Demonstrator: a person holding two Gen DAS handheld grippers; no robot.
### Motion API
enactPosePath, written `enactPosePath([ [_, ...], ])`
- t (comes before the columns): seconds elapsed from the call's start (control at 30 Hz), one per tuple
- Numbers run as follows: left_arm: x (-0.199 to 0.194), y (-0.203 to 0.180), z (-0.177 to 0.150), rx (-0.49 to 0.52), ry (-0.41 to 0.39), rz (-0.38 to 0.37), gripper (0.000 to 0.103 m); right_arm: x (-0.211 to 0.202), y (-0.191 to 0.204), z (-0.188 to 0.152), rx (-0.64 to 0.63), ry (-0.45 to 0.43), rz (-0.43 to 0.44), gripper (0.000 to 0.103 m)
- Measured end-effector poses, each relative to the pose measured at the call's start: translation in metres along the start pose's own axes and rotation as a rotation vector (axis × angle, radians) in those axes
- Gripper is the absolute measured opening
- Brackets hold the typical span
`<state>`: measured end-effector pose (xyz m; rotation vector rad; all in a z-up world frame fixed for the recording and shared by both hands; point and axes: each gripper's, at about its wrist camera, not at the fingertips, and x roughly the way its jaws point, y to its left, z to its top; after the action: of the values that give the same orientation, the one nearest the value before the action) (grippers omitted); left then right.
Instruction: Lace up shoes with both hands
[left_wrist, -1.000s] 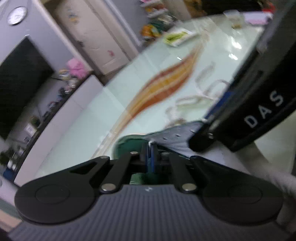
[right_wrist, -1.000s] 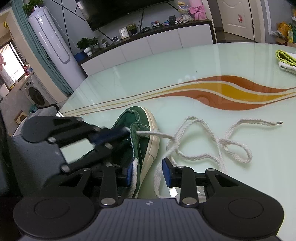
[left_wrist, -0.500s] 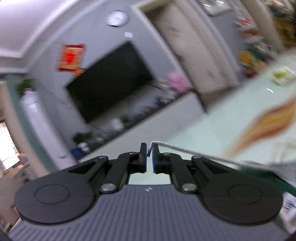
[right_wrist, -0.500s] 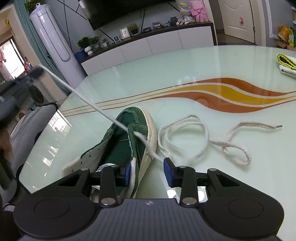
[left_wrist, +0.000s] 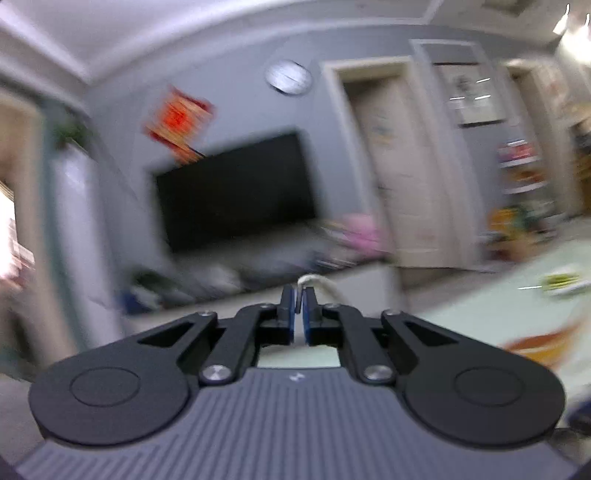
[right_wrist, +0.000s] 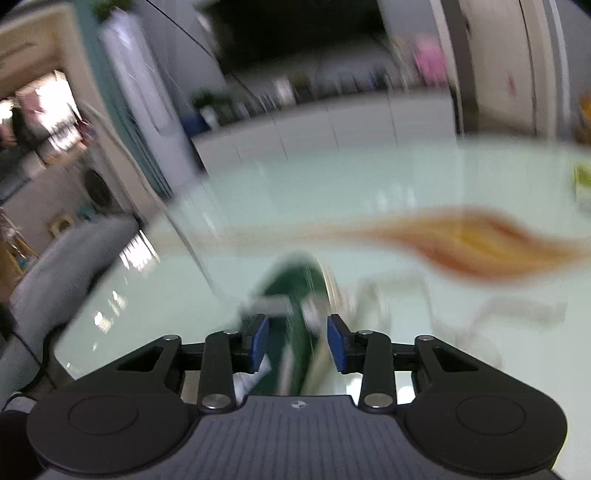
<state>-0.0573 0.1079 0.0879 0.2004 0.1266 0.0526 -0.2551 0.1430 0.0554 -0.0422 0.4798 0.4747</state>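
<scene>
My left gripper (left_wrist: 298, 295) is shut on the white shoelace (left_wrist: 325, 285), which curls off to the right from the fingertips; this view points at the far wall, high above the table. In the blurred right wrist view, the green shoe (right_wrist: 295, 295) lies on the pale glass table (right_wrist: 369, 192), its side wall between the blue pads of my right gripper (right_wrist: 298, 328), which stands open. A taut stretch of shoelace (right_wrist: 192, 254) rises from the shoe toward the upper left. Loose lace (right_wrist: 480, 314) lies to the shoe's right, smeared by motion.
An orange and yellow stripe (right_wrist: 480, 243) crosses the table. A yellow-green cloth (right_wrist: 583, 181) sits at the far right edge. A grey chair back (right_wrist: 66, 266) stands at the table's left. Beyond are a white cabinet (right_wrist: 332, 129), a black television (left_wrist: 236, 192) and a door (left_wrist: 402, 155).
My left gripper has lifted further with the lace, its view swinging up from the table to the wall. The lace from the shoe is pulled tighter. The right view has shifted and blurred.
</scene>
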Motion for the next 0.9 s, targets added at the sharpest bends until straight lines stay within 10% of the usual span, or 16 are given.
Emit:
enactPosePath([
  [0.3,0.023,-0.012,0.037,-0.008,-0.014,-0.135,0.007,-0.022,0.016,0.05,-0.203,-0.284,0.029,0.095],
  [0.37,0.033,-0.003,0.037,-0.043,-0.006,-0.099,0.018,-0.008,0.007,0.042,-0.142,-0.262,0.004,0.095],
  [0.47,0.04,0.009,0.011,-0.097,0.044,-0.01,0.061,0.015,-0.006,0.027,-0.062,-0.186,-0.006,0.094],
  [0.57,0.061,0.034,-0.031,-0.253,0.214,0.059,0.073,0.035,-0.001,0.018,-0.096,-0.084,0.005,0.078],
  [0.67,0.078,0.06,-0.057,-0.418,0.331,0.065,0.092,0.048,0.015,0.019,-0.158,0.015,0.05,0.019],
  [0.9,0.083,0.104,-0.076,-0.572,0.362,0.092,0.103,0.056,0.103,0.0,-0.49,0.325,0.307,0.022],
])
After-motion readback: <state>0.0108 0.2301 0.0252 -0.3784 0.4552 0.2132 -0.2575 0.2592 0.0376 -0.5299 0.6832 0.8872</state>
